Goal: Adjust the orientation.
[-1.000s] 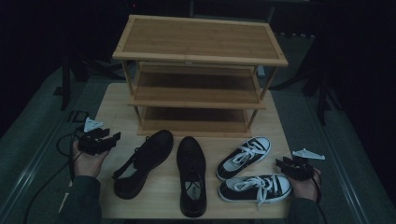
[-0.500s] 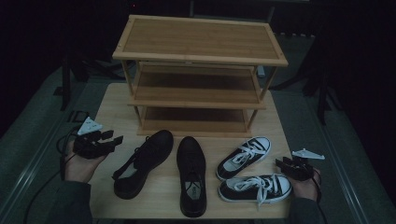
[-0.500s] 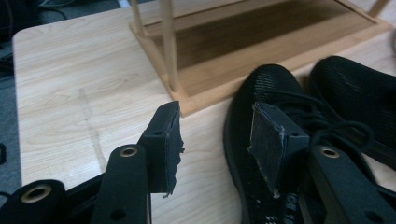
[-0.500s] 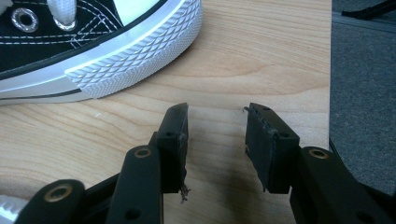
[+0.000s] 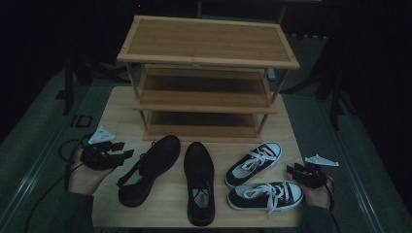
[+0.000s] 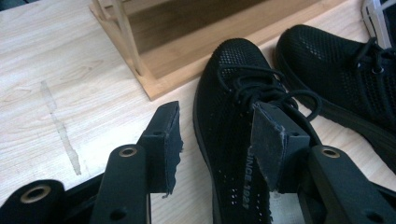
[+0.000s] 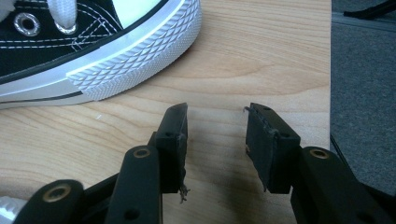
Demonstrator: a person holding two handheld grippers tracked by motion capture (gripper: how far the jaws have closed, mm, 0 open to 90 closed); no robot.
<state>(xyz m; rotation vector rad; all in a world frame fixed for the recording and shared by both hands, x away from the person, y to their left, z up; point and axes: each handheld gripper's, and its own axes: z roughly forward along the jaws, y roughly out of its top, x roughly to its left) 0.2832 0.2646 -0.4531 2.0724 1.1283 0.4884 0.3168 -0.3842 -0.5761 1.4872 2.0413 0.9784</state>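
Shoes all on the table (image 5: 116, 111), none on the rack (image 5: 206, 77) yet; my guess is they go on its shelves, so nothing done so far. Black pair: left black shoe (image 5: 148, 167) and right black shoe (image 5: 199, 187) sit in front of the rack. Two sneakers, far sneaker (image 5: 252, 162) and near sneaker (image 5: 265, 195), lie to their right. My left gripper (image 6: 217, 144) is spread wide, jaws either side of the left black shoe's edge, not clamped. My right gripper (image 7: 215, 144) is spread, empty, just beside the near sneaker's toe.
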